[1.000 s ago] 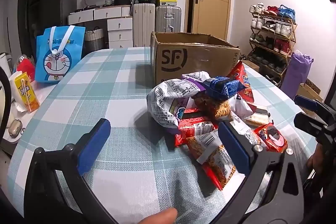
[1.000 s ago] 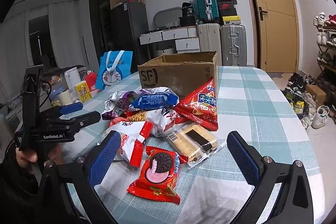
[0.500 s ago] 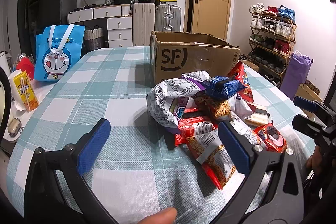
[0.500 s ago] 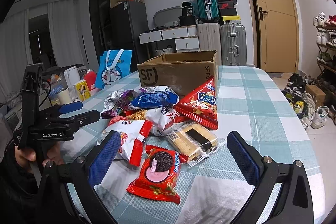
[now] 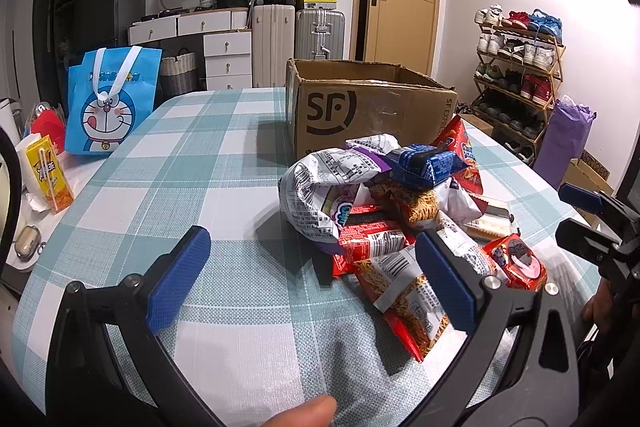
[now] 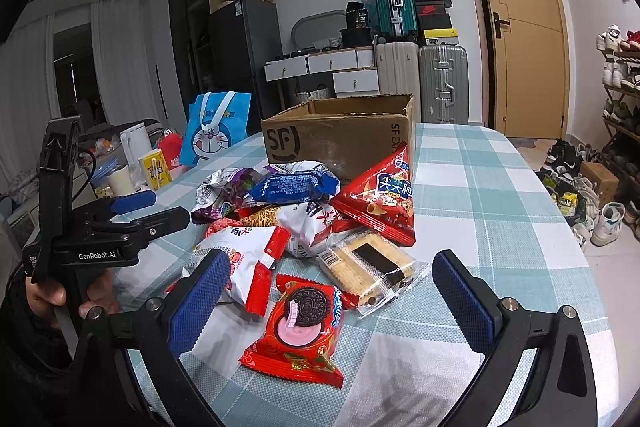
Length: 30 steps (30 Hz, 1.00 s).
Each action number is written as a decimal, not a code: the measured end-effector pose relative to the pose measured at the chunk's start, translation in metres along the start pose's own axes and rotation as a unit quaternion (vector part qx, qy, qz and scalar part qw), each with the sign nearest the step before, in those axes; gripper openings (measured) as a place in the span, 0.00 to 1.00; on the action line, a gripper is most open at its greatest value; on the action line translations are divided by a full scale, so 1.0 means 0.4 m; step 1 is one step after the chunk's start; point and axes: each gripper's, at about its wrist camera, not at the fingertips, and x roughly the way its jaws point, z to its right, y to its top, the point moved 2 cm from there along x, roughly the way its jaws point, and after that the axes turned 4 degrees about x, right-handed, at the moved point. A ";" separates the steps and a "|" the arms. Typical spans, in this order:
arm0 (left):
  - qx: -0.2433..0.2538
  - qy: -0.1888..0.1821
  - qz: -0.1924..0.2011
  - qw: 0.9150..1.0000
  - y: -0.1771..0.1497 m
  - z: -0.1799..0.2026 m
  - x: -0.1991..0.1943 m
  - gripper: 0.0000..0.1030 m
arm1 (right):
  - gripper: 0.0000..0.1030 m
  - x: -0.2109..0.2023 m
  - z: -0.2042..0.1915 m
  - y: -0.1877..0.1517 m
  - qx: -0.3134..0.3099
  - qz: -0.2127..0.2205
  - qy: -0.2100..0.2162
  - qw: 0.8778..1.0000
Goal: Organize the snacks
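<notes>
Snacks (image 6: 308, 227) lie heaped on the checked table (image 6: 480, 187), just in front of the open box (image 6: 340, 135), which by its nearness looks like the place they are meant to go. The heap is loose and overlapping: a blue packet (image 6: 294, 187) rides on top, a red triangular bag (image 6: 384, 203) leans against the box side, a clear-wrapped biscuit pack (image 6: 368, 267) and a red cookie pack (image 6: 304, 327) lie flat at the near edge. Nothing seems sorted yet. The right gripper (image 6: 332, 301) hangs low over the near edge with its jaws spread wide and empty, the cookie pack framed between them, probably because that loose outer piece is easiest to lift without disturbing the pile. The left gripper (image 5: 312, 279) is likewise released and holds nothing; it sits at the pile's other side, one finger over a noodle packet (image 5: 404, 291). Beyond, a cartoon bag (image 5: 110, 103) and a yellow carton (image 5: 50, 175) stand well apart at the table's edge.
</notes>
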 end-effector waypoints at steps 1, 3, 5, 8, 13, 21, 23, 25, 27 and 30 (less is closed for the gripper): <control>-0.001 0.000 0.000 1.000 0.001 0.000 -0.002 0.99 | 1.00 -0.001 -0.001 0.000 -0.001 0.000 0.000 1.000; -0.001 0.000 0.000 1.000 0.001 0.000 -0.001 0.99 | 1.00 0.000 -0.003 0.000 -0.002 0.001 0.001 1.000; -0.001 0.000 0.000 1.000 0.001 0.000 -0.001 0.99 | 1.00 0.001 -0.004 -0.001 -0.004 0.002 0.000 1.000; -0.001 -0.002 0.000 1.000 -0.003 0.002 0.005 0.99 | 1.00 0.000 -0.008 -0.002 -0.007 0.001 0.001 1.000; -0.001 -0.002 0.000 1.000 -0.006 0.001 0.009 0.99 | 1.00 -0.001 -0.009 -0.002 -0.006 0.001 0.002 1.000; -0.001 -0.003 0.000 1.000 -0.007 0.000 0.010 0.99 | 1.00 0.001 -0.009 -0.002 -0.006 0.000 0.001 1.000; -0.001 -0.003 -0.001 1.000 -0.006 0.000 0.009 0.99 | 1.00 -0.001 -0.009 -0.003 -0.007 0.001 0.001 1.000; -0.001 -0.002 -0.001 1.000 -0.006 0.000 0.008 0.99 | 1.00 0.001 -0.009 -0.002 -0.007 0.000 0.001 1.000; -0.002 -0.003 -0.001 1.000 -0.007 0.000 0.010 0.99 | 1.00 -0.002 -0.008 -0.003 -0.007 0.000 0.001 1.000; -0.001 -0.003 -0.001 1.000 -0.006 0.000 0.009 0.99 | 1.00 -0.002 -0.008 -0.003 -0.007 -0.001 0.001 1.000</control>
